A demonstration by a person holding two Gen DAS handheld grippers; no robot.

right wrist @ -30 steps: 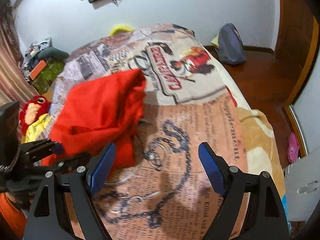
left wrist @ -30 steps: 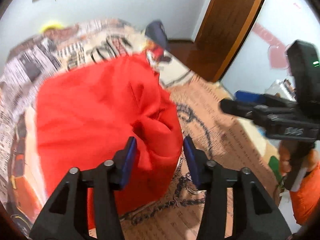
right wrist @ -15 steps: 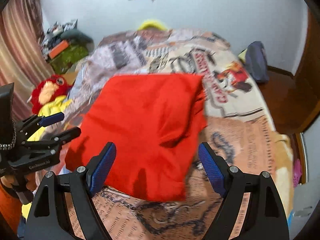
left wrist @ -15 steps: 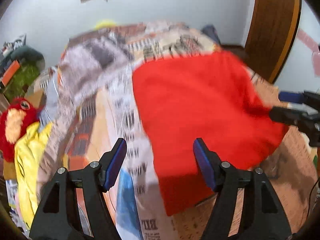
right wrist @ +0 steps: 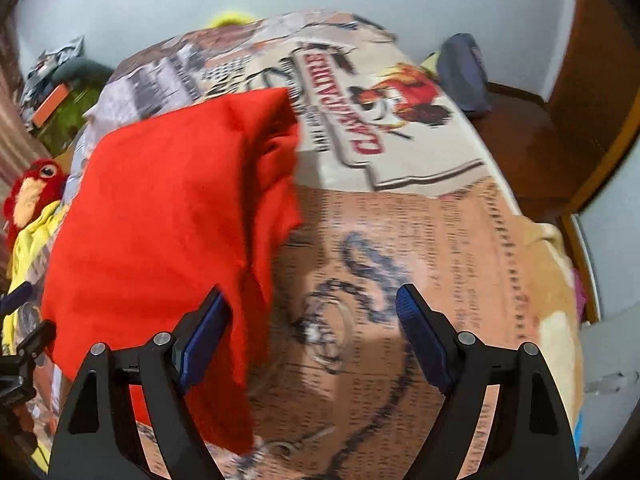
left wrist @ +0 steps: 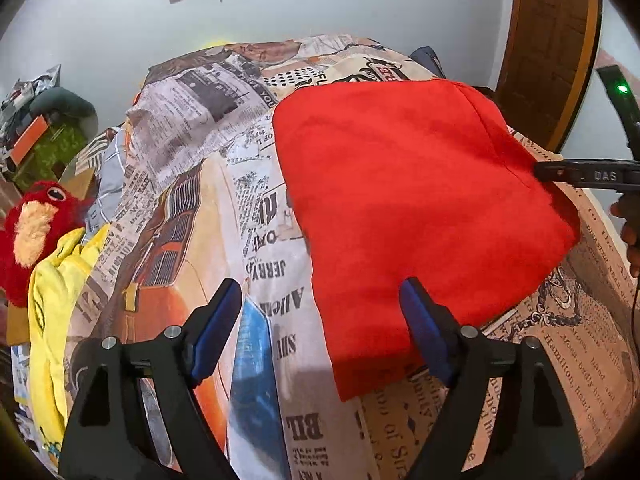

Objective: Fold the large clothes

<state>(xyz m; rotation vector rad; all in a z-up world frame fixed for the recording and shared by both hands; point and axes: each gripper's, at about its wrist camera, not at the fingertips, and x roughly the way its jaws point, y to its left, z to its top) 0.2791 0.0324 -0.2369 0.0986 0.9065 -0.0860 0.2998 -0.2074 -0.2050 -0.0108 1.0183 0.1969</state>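
A red garment (left wrist: 416, 208) lies folded into a rough rectangle on the printed bedspread (left wrist: 224, 184). It also shows in the right wrist view (right wrist: 168, 240), with bunched folds along its right edge. My left gripper (left wrist: 320, 320) is open and empty, just above the garment's near left corner. My right gripper (right wrist: 312, 328) is open and empty, its left finger over the garment's near right edge. In the left wrist view the right gripper (left wrist: 576, 176) reaches in at the garment's right side.
A red plush toy (left wrist: 36, 228) and a yellow cloth (left wrist: 56, 300) lie off the bed's left side. A dark bag (right wrist: 464, 72) sits on the floor beyond the bed. A wooden door (left wrist: 552, 40) stands at the right.
The left gripper opened wider and swung to the garment's left side. The garment went from a bunched heap to a flatter rectangle. The right gripper moved in over the garment's right edge.
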